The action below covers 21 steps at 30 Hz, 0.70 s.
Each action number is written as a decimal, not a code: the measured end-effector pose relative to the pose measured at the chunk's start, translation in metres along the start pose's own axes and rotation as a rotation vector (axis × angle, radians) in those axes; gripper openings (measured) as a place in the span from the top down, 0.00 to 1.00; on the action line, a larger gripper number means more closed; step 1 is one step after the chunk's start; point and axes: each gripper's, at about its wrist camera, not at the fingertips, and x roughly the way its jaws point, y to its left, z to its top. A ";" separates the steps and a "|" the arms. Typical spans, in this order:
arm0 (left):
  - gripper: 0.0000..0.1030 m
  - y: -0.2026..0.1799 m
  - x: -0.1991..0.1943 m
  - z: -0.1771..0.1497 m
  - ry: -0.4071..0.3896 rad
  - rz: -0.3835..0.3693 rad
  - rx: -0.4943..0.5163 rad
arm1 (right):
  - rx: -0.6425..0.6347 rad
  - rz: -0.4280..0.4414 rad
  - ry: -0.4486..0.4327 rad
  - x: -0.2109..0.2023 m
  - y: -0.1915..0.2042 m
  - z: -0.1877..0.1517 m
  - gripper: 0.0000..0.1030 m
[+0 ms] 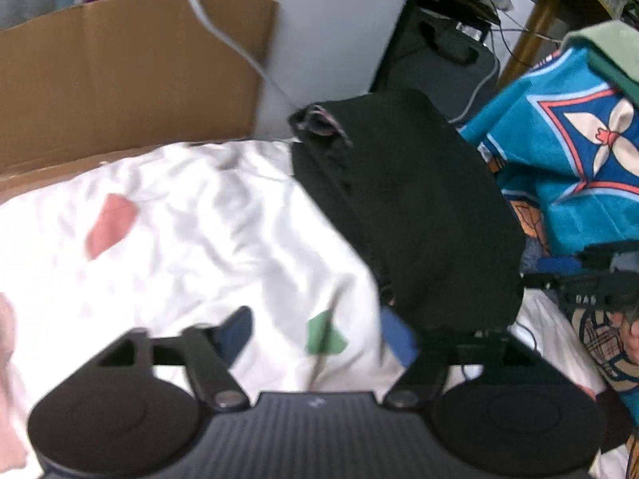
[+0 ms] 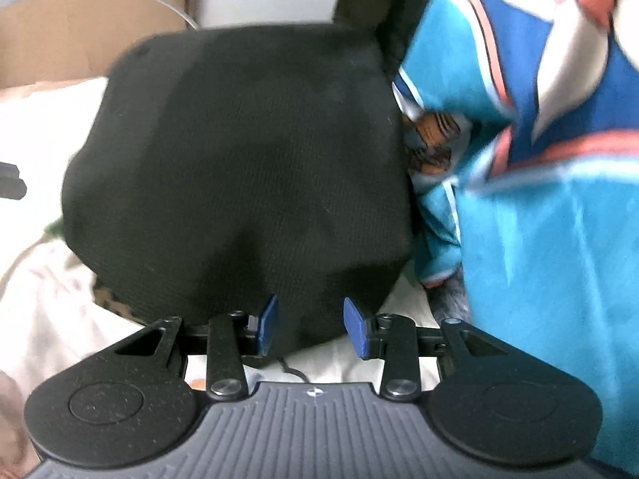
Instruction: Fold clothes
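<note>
A folded black garment (image 1: 415, 207) lies on a white sheet with coloured patches (image 1: 191, 231); in the right wrist view it (image 2: 247, 167) fills the middle. My left gripper (image 1: 319, 335) is open, its blue pads (image 1: 235, 331) wide apart over the sheet, the right pad beside the garment's near left edge. My right gripper (image 2: 311, 327) is open, its blue pads (image 2: 266, 325) on either side of the garment's near edge, not closed on it. The right gripper also shows at the right edge of the left wrist view (image 1: 591, 295).
A teal patterned cloth (image 1: 567, 151) is piled right of the garment, also in the right wrist view (image 2: 539, 183). A green cloth (image 1: 611, 52) lies on top. A cardboard box (image 1: 120, 76) stands behind the sheet, with a white cable (image 1: 223, 32). A dark bag (image 1: 443, 64) sits behind.
</note>
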 end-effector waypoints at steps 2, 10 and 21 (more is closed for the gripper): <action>0.17 0.009 -0.015 -0.004 0.006 0.019 -0.001 | -0.002 0.006 0.002 -0.006 0.010 0.009 0.55; 0.01 0.041 -0.023 -0.008 0.034 0.067 -0.039 | 0.093 0.016 0.065 -0.007 0.049 0.040 0.15; 0.01 0.047 -0.027 -0.024 0.098 0.110 -0.049 | 0.217 0.065 0.053 -0.008 0.088 0.057 0.10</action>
